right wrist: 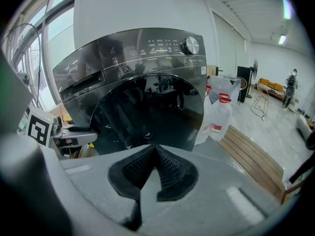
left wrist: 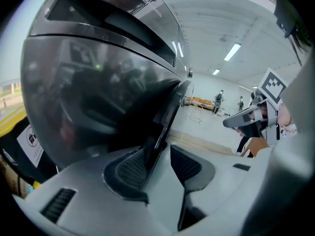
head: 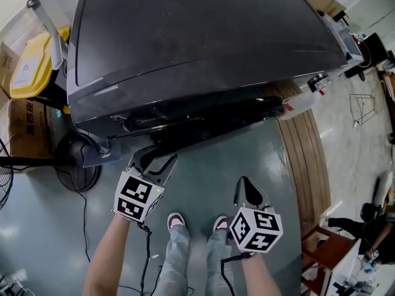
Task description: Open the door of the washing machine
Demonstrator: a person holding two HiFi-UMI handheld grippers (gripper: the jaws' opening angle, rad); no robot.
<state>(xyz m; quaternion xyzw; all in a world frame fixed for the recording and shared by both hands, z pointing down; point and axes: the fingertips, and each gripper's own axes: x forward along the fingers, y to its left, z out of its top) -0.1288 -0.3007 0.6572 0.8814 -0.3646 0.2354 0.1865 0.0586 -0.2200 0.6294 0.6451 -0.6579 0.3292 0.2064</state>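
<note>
**Washer** (head: 197, 42): 1 unit, dark, front-loading, directly ahead of the person. Round door (right wrist: 147, 117) faces the person. Cannot tell whether it is fully latched or already slightly ajar.

**Left gripper** (head: 153, 160): at the door's left rim, the nearer of the 2 by far. Jaws apart, with the door edge (left wrist: 165, 122) standing between them. The edge lies against 1 pad, and a gap shows at the other, so it is not yet clamped. The edge's long axis runs along the slot between the jaws. Judgement: close on the edge, then pull back toward the person.

**Right gripper** (head: 245, 187): low, well back from the door, facing its middle. Jaws together, nothing between them.

**Containers:**
- Jug (right wrist: 219, 114): red cap, just right of the washer. Contents cannot be told.
- Box (head: 24, 131): cardboard, left of the washer, contents unseen.
- Bin (head: 28, 66): yellow, behind the box, contents unseen.
</note>
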